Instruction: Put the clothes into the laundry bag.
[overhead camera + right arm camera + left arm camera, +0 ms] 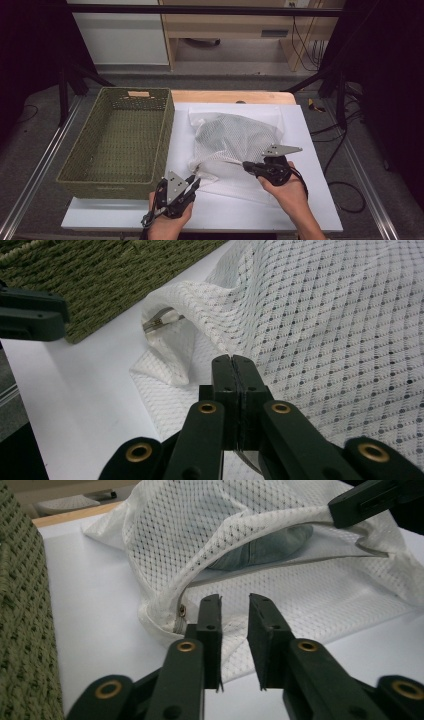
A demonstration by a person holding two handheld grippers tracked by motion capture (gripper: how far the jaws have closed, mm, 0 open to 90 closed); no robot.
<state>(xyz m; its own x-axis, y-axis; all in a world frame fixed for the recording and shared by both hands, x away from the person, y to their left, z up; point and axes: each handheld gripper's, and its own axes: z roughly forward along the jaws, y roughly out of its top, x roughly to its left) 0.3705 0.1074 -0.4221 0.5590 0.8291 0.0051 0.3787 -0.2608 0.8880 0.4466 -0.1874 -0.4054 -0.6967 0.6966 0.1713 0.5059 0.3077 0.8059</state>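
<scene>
On table (310,200): right gripper (246,165) clamped on mesh bag (235,137) rim, left gripper (196,183) apart, empty. Opening step; next likely regrasp by zipper (182,611).

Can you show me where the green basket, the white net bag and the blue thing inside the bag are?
green basket (165,131), high view, right wall.
white net bag (235,135), high view, top mesh.
blue thing (262,550), left gripper view, showing through the opening.
</scene>
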